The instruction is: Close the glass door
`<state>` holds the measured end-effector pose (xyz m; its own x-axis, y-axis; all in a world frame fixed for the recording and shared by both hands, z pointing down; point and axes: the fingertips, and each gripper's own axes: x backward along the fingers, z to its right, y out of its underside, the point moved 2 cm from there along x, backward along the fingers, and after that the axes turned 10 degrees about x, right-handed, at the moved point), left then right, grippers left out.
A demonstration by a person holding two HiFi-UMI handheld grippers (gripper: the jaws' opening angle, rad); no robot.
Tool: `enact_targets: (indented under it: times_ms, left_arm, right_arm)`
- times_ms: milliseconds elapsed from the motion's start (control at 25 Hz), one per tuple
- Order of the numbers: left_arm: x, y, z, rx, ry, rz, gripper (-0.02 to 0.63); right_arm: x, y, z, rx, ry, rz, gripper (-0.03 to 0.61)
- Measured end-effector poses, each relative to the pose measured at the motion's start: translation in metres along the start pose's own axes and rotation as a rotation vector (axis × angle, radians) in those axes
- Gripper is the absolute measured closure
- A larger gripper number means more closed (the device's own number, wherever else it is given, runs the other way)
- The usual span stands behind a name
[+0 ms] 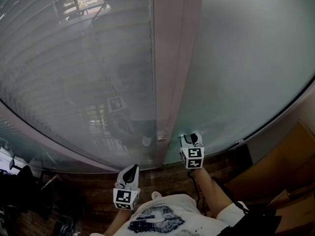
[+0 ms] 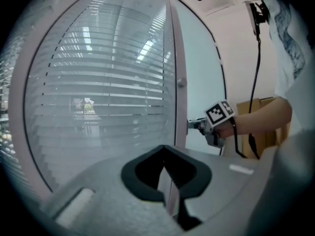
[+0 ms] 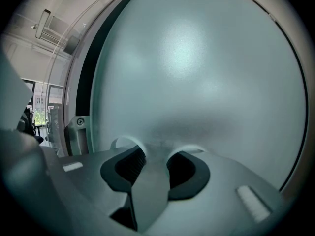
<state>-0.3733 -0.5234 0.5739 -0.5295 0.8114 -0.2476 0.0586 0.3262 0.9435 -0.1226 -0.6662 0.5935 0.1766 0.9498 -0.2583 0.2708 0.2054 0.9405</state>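
Observation:
The frosted glass door fills the right of the head view, next to a pale upright frame. My right gripper is against the door beside the frame, shut on a flat grey door handle that runs between its jaws. In the left gripper view the handle juts from the frame edge into the right gripper. A dark gap shows along the door's left edge. My left gripper hangs lower and back from the door, its jaws shut and holding nothing.
A glass panel with slatted blinds stands left of the frame. Cardboard boxes sit at the right by the wall. Dark objects lie at the lower left on the wooden floor.

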Motion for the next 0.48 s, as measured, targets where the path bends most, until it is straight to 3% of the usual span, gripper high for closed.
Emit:
enact_targets:
  times_ms: [480]
  left_arm:
    - [0.0017,0.0072,0.0049,0.024,-0.002,-0.003,0.612]
  right_arm:
    - [0.0026,0.001,0.0027,0.003,0.002,0.006,0.454]
